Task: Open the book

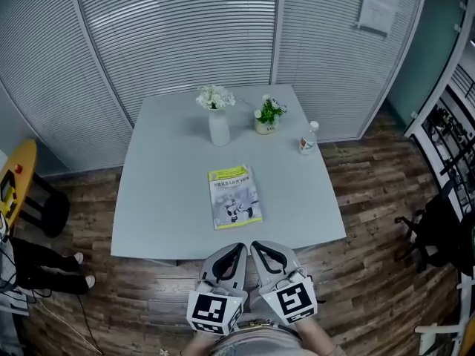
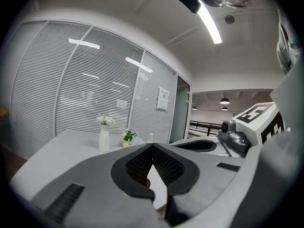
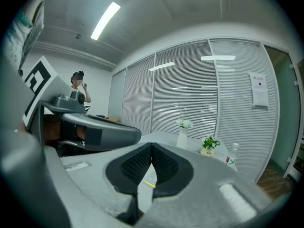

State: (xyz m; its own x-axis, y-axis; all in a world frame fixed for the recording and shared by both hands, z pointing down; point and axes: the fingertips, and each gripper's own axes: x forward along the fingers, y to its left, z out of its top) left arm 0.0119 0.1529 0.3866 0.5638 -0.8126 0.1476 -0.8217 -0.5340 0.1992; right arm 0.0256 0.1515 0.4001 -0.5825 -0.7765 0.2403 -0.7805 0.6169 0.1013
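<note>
Left hand-held gripper: pressed together, empty
Right hand-held gripper: pressed together, empty
Book: closed, flat on counter

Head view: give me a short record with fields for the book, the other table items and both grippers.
book: closed, flat on the grey table, cover up
behind it: white vase with flowers, small potted plant, bottle
left gripper: shut, empty, short of the table
right gripper: shut, empty, beside the left
</note>
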